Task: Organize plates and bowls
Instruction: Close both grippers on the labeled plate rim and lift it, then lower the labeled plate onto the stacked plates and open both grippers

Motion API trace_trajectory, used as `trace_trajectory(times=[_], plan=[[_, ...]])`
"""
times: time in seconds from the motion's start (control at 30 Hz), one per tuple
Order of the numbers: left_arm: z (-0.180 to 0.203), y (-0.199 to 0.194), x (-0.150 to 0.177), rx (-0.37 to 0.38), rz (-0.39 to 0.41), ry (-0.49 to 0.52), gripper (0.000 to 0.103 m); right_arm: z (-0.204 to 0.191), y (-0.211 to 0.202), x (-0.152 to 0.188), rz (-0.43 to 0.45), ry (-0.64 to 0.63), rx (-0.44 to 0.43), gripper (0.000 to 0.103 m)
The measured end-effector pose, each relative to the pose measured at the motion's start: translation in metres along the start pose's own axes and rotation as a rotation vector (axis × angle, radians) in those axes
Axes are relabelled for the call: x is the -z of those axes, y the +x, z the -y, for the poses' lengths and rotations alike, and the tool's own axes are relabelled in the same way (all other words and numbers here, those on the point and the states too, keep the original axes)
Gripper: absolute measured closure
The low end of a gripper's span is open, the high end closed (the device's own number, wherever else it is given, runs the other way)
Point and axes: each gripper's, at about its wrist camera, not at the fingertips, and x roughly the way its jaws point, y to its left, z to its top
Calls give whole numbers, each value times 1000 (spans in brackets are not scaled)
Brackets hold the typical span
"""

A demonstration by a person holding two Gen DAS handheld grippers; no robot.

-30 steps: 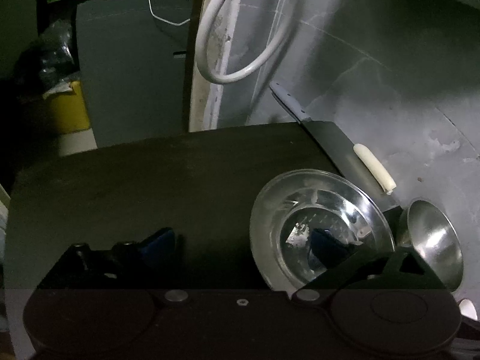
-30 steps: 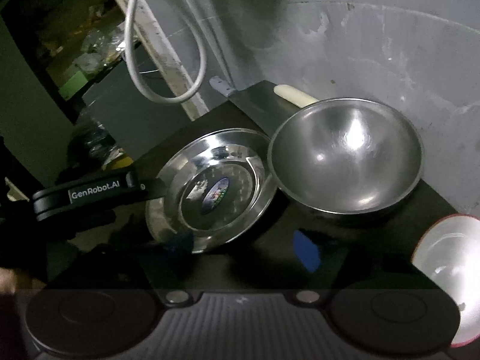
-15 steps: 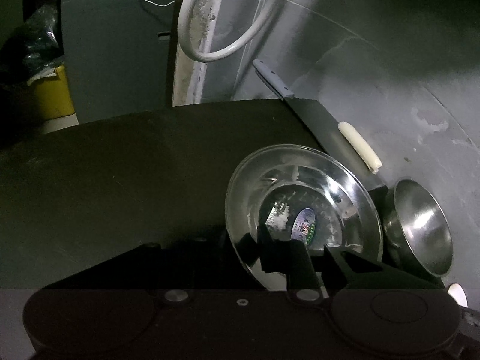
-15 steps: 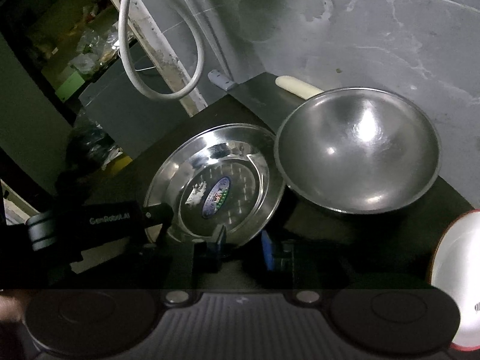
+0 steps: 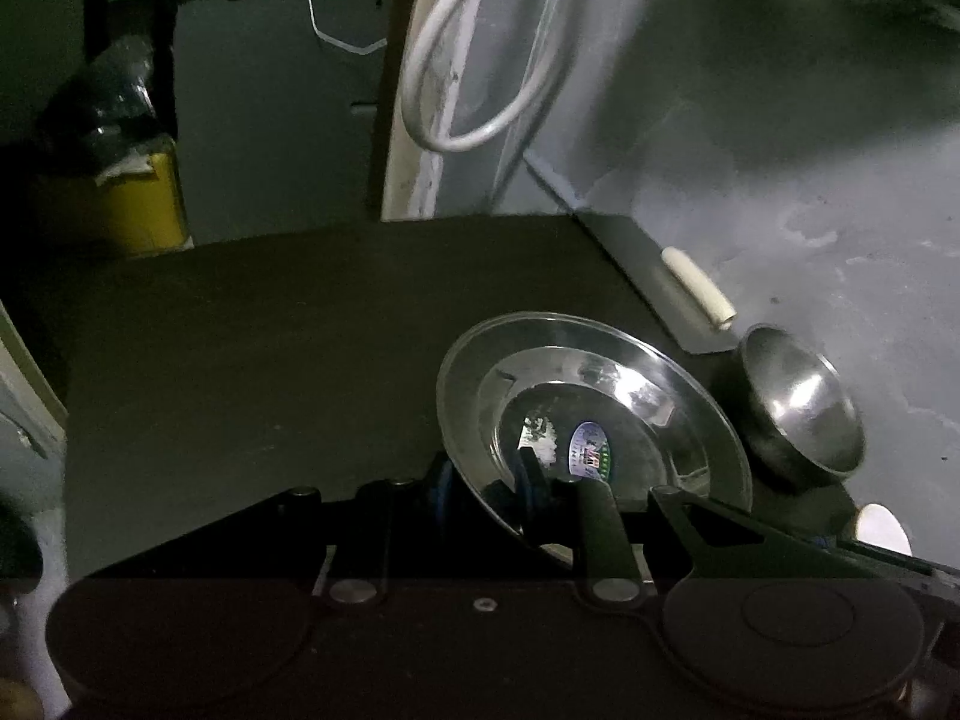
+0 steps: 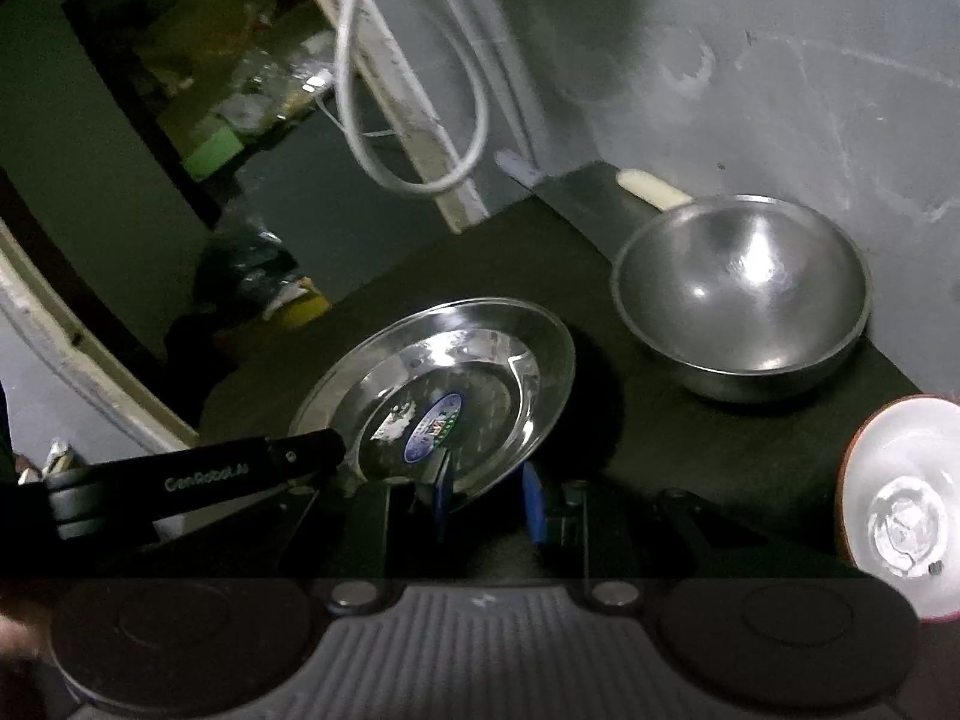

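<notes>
A shiny steel plate point(image 5: 600, 396) with a sticker in its middle hangs tilted above the dark table point(image 5: 270, 330). My left gripper point(image 5: 486, 483) is shut on its near rim, blue pads either side of the edge. From the right wrist view the same plate point(image 6: 480, 372) has my right gripper point(image 6: 486, 495) shut on its near edge. There the left gripper point(image 6: 339, 450) grips the plate's left rim. A deep steel bowl point(image 6: 741, 294) stands on the table to the right, apart from the plate. A white bowl point(image 6: 894, 510) with a red rim sits at the far right.
A cleaver with a pale handle point(image 5: 696, 294) lies along the table's back edge against the grey wall. A white cable loop point(image 5: 480, 90) hangs from the wall above the back edge. A yellow container point(image 5: 120, 204) stands on the floor beyond the table's left end.
Both grippers went from open to shut on the plate's rim. The plate then tipped up and drew left, away from the steel bowl it had been touching.
</notes>
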Motion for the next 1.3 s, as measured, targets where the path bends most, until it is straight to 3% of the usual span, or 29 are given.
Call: trace_trajectory(times=[0.4,0.6,0.87,1.3], plan=[[10,-90,32,-25,133,-27,78,-19,-68,16,77,-136,-116,75],[14,-125,61,-90,157,-37,75,-32,-88,30,61,-183,-156,75],[8,-157,101,-148,152,-103,75,-41,-105,58,4,-249,-219,75],[4,-173,152,-200,65,-179,73,-36,-115,95,-127,-294,-265,75]])
